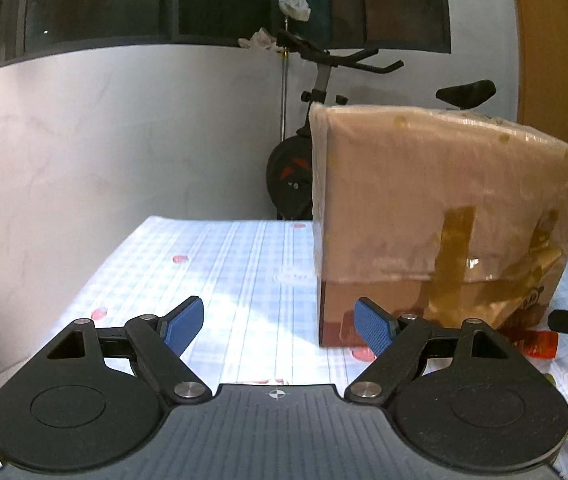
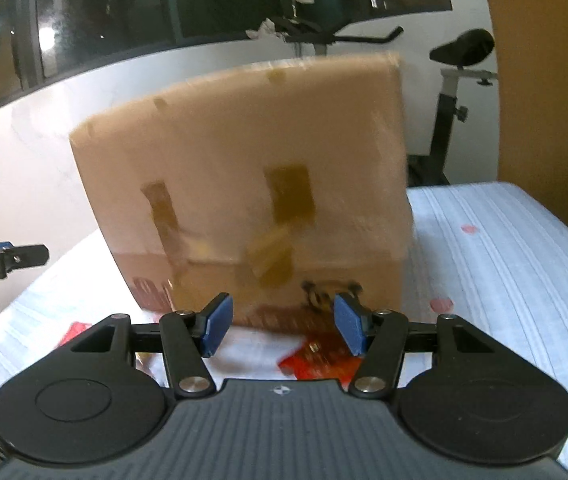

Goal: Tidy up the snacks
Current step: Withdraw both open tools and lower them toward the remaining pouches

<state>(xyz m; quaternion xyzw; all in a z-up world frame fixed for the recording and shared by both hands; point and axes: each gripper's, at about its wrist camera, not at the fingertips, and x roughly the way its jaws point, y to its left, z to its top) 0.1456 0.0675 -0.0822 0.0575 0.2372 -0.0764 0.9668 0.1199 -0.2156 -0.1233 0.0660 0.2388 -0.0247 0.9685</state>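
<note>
A tall cardboard box (image 1: 444, 216) wrapped in clear film and brown tape stands on the checked tablecloth (image 1: 236, 264); the right wrist view shows the box (image 2: 244, 184) straight ahead and blurred. My left gripper (image 1: 280, 326) is open over bare cloth, left of the box's near corner, with nothing between its blue pads (image 1: 182, 326). My right gripper (image 2: 280, 326) is open low in front of the box. A red snack packet (image 2: 316, 360) lies on the cloth just below and between its pads. An orange-red packet (image 1: 536, 344) lies at the box's foot in the left wrist view.
An exercise bike (image 1: 316, 120) stands behind the table against the white wall. Another red wrapper (image 2: 74, 330) lies at the left on the cloth. The tip of the other gripper (image 2: 4, 260) shows at the left edge. A wooden panel (image 2: 556, 80) rises at the right.
</note>
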